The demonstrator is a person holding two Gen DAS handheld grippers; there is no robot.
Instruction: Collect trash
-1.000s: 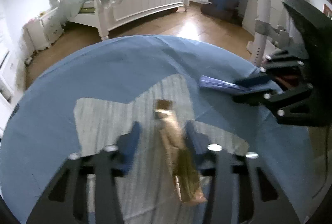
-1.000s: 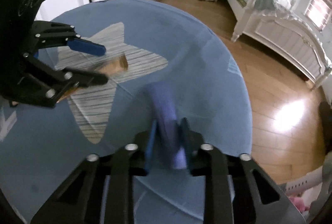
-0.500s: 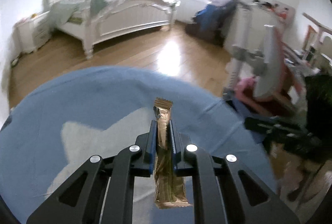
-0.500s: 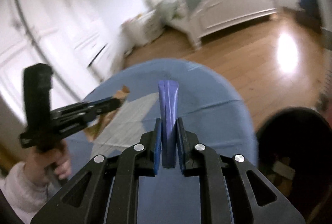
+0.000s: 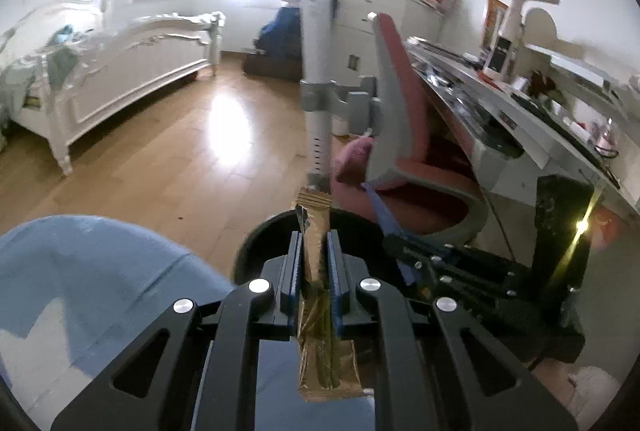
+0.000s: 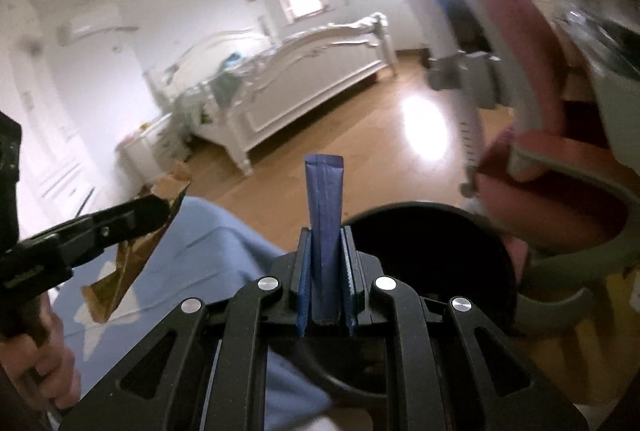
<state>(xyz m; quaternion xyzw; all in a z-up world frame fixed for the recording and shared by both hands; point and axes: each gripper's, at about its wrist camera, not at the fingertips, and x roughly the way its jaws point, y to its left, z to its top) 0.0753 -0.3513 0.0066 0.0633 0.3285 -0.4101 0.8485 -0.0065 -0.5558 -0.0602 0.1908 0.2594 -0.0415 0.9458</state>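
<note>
My left gripper [image 5: 314, 236] is shut on a gold wrapper [image 5: 316, 227], held upright above a black trash bin [image 5: 250, 247] just past the table edge. My right gripper [image 6: 325, 231] is shut on a blue wrapper [image 6: 325, 191], also held over the black bin [image 6: 432, 243]. The right gripper shows in the left wrist view [image 5: 394, 235] at the right, with the blue wrapper [image 5: 382, 209] sticking up. The left gripper shows in the right wrist view [image 6: 166, 209] at the left, holding the gold wrapper [image 6: 124, 267].
A round table with a blue cloth [image 5: 80, 271] lies at the lower left. A red and grey chair [image 5: 400, 119] stands right behind the bin, beside a cluttered desk [image 5: 540, 103]. A white bed [image 5: 112, 71] stands across the wooden floor.
Both grippers have lifted their wrappers off the table and swung right to above the black bin. The left gripper closed on the gold wrapper a second ago.
</note>
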